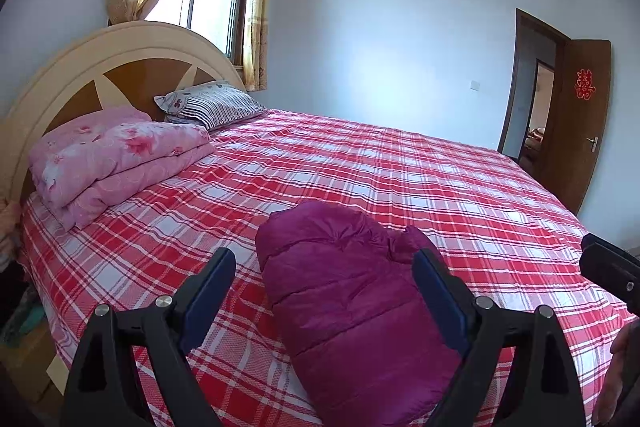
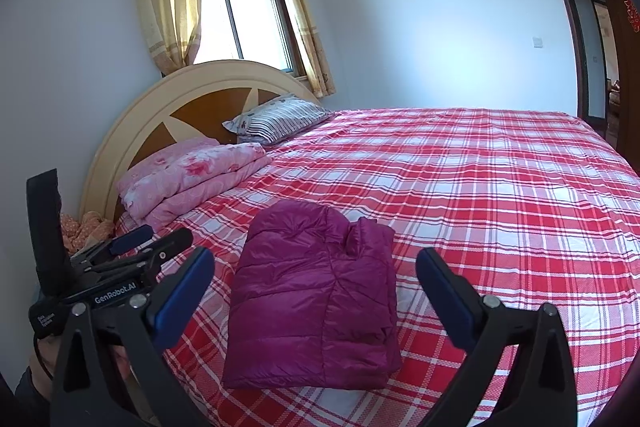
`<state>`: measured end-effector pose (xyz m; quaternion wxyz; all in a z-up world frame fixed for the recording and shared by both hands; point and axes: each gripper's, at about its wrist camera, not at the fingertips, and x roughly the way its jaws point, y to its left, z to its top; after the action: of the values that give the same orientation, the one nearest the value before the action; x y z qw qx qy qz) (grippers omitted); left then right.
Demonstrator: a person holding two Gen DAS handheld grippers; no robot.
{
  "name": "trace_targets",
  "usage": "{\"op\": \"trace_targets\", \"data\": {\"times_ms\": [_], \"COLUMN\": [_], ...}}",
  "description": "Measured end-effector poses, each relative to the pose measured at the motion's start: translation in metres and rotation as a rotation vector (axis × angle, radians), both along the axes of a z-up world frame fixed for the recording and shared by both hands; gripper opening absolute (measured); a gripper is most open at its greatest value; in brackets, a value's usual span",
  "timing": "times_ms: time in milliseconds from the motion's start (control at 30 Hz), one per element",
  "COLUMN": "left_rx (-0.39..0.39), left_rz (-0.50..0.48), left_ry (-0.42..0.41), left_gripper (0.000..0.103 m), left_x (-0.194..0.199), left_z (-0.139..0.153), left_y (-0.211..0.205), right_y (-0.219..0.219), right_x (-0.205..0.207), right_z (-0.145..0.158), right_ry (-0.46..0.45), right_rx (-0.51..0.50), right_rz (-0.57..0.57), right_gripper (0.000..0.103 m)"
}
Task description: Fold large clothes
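Lying folded into a compact bundle on the red-and-white plaid bedsheet, the magenta quilted down jacket is judged light, puffy and slippery. Taking it by a folded edge is advised. The left gripper is spread wide, empty; the right gripper is likewise released, holding nothing.

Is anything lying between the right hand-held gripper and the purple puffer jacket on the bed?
Nothing visible does. The purple puffer jacket lies folded on the plaid bed sheet, straight ahead of the open right hand-held gripper, with only bare sheet around it. The folded pink quilt and striped pillow sit well back by the headboard.
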<state>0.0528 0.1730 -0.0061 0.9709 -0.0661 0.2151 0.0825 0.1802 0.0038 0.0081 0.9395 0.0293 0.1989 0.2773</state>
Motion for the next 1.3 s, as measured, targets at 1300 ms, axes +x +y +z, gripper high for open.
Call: {"op": "trace_targets", "data": {"times_ms": [1300], "left_rx": [0.079], "left_rz": [0.059], "left_ry": [-0.003], "left_gripper": [0.102], "left_x": [0.0001], "left_z": [-0.0044], "left_y": [-0.0035], "right_y": [0.0037], "right_x": [-0.0066], "right_z": [-0.0013], "right_ry": [-0.045], "right_rx": [-0.018], "right_rz": [0.013], "right_gripper": [0.103]}}
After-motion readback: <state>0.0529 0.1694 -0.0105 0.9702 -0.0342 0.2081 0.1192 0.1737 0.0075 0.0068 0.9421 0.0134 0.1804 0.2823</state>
